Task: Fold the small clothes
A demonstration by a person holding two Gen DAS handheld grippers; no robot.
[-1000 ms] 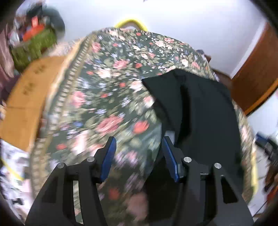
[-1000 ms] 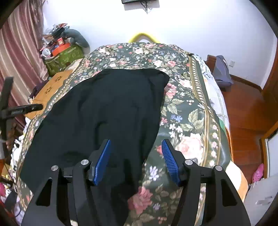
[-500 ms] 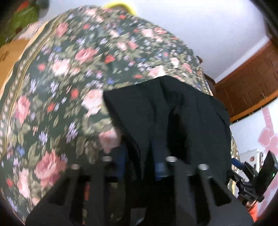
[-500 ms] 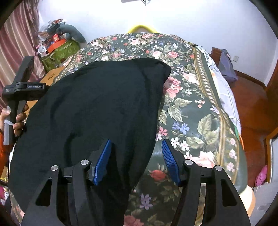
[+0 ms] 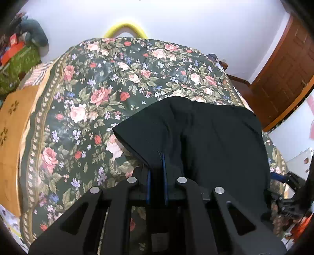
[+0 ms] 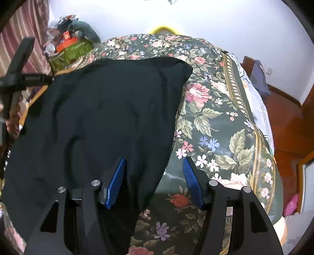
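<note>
**Black garment pinched at one edge on the flowered bed**

We look across a bed covered by a dark floral bedspread (image 5: 94,102), with a white wall (image 5: 176,17) behind it and a yellow curved bar (image 5: 125,28) showing above the far end. A brown wooden door (image 5: 284,74) stands to the right in the left wrist view, and a green bag (image 6: 72,52) with clutter on top sits by a striped curtain (image 6: 25,27) in the right wrist view.

The black garment (image 6: 102,117) lies spread on the bedspread, its far corner reaching toward the head of the bed.

Our left gripper (image 5: 157,172) has just been closing, and we see its blue pads drawn close together with a fold of the garment's edge pinched between them; the cloth rises from the bedspread into the jaws.

Our right gripper (image 6: 154,176) stands at a middling width. Its left pad (image 6: 115,182) rests over the black cloth and its right pad (image 6: 191,182) hangs over bare bedspread, so the garment's right edge runs between them, but the pads do not press on it.

At the left edge of the right wrist view we see the black body of the other tool.
</note>
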